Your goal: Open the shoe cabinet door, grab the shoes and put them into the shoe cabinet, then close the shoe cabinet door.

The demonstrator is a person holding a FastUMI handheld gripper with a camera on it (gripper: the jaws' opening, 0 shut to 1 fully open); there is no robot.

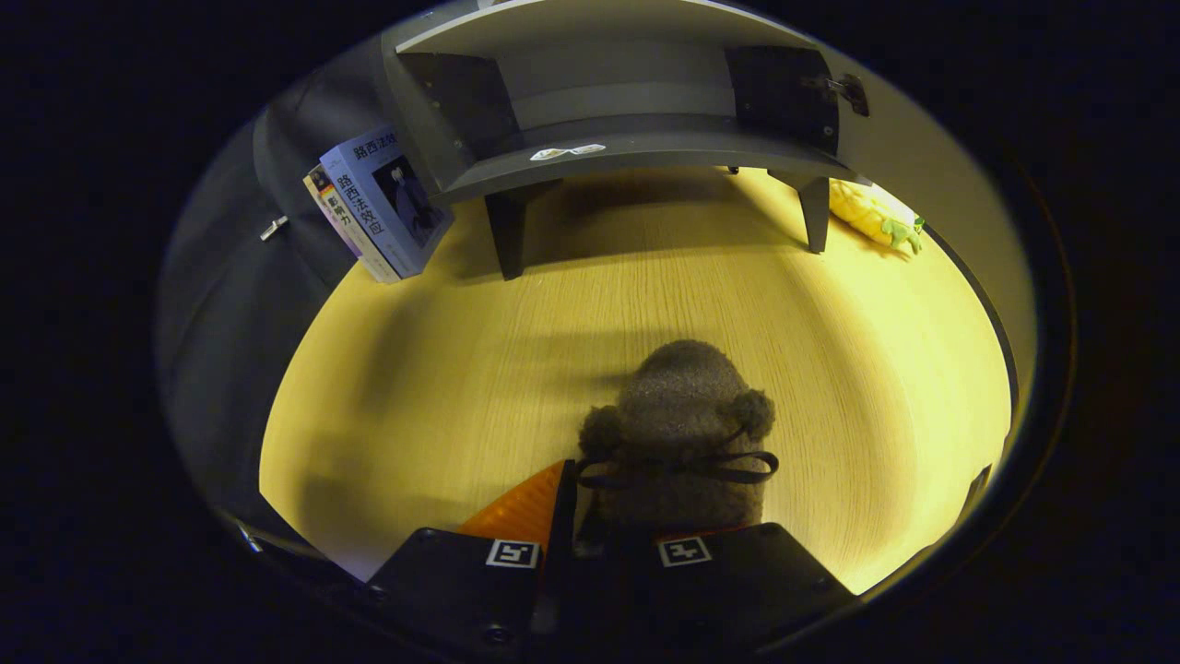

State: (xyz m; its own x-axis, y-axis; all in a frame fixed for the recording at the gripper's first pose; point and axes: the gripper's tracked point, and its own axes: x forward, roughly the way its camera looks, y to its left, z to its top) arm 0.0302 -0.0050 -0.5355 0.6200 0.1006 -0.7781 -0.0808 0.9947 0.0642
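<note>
Gripper point(604, 544) low over the wood table point(415, 387), fingers close together and clamped on the near end of the shoe point(678, 424). Both fingers press the shoe's rear edge; left finger's wedge-shaped pad sits against its left side, right finger mostly covered by the fuzzy upper. Shoe is a brown fleecy slipper type with two small pom-poms on either side and a dark lace bow point(682, 466) across the top. Toe points far, away from the fingers, toward the cabinet point(627, 138). Shoe extends ahead of the fingertips; can't tell whether it rests on the table or is lifted slightly. A shadow falls on the table to the shoe's far left.

Cabinet stands at the far side of the table on short dark legs, well apart from the shoe. Its front is open: a grey door panel point(419, 120) is swung out on the left, dark interior with a shelf visible, hinge hardware on the right inner side. Small white sticker on the cabinet's bottom front edge.

Books point(378, 207) lean just left of the cabinet, against the door side. A yellow plush toy point(876, 217) with green bits lies far right, beside the cabinet's right leg. Grey wall behind on the left.
</note>
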